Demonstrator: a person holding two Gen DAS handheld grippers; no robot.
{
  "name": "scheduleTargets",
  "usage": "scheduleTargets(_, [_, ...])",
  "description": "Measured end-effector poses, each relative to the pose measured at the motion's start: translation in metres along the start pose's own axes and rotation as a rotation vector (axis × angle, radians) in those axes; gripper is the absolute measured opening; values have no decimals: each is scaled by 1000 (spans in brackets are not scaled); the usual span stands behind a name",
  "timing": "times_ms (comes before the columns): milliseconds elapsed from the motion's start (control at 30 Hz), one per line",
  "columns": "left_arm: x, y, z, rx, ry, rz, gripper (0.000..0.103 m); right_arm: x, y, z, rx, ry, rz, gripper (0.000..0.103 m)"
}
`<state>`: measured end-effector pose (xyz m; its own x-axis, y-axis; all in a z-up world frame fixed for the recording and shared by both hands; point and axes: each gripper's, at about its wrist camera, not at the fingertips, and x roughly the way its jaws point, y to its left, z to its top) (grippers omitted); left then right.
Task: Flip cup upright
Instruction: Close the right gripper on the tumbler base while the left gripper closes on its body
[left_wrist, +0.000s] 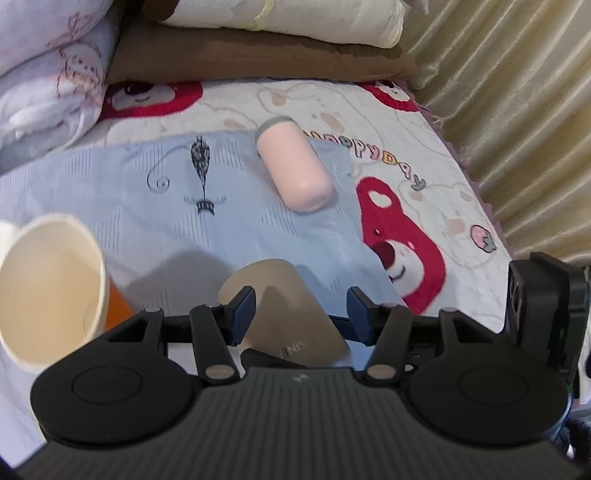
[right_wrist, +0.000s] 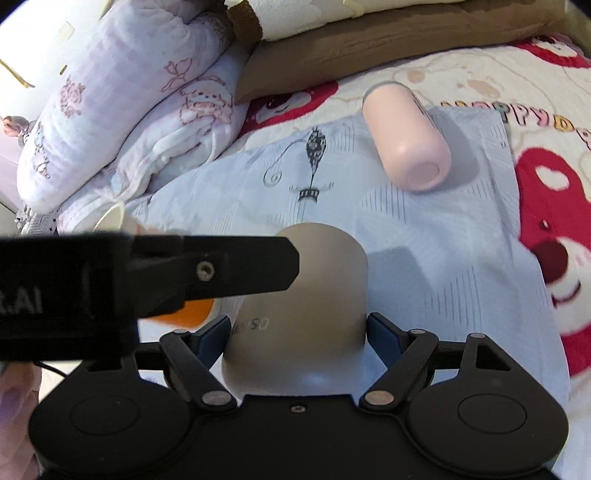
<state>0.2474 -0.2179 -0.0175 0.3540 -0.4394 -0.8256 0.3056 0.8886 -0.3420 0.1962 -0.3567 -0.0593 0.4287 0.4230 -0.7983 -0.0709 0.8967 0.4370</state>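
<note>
A beige-grey cup (left_wrist: 284, 306) lies on the light blue cloth (left_wrist: 147, 221), its closed bottom pointing away. It shows in the right wrist view (right_wrist: 314, 295) too. My left gripper (left_wrist: 301, 299) is open, its fingers either side of the cup without touching. My right gripper (right_wrist: 297, 332) has both pads against the cup's sides near its rim end. The left gripper's finger (right_wrist: 221, 269) reaches in from the left and touches the cup's far end. A pink cup (left_wrist: 293, 166) lies on its side farther back; it shows in the right wrist view (right_wrist: 406, 136) as well.
A cream and orange paper cup (left_wrist: 51, 291) stands tilted at the left, close to my left gripper. Folded quilts (right_wrist: 122, 110) and brown pillows (left_wrist: 255, 55) lie at the back. A curtain (left_wrist: 517, 110) hangs along the bed's right edge.
</note>
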Motion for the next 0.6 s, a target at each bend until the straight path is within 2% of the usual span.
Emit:
scheduleTargets(300, [-15,10,-36,-55,34,-20,53,-7,8,-27,-28,86,-20,83])
scheduleTargets(600, [-2,33,-58,-126,73,-52,53,0,6,-42,-19,125,-36,83])
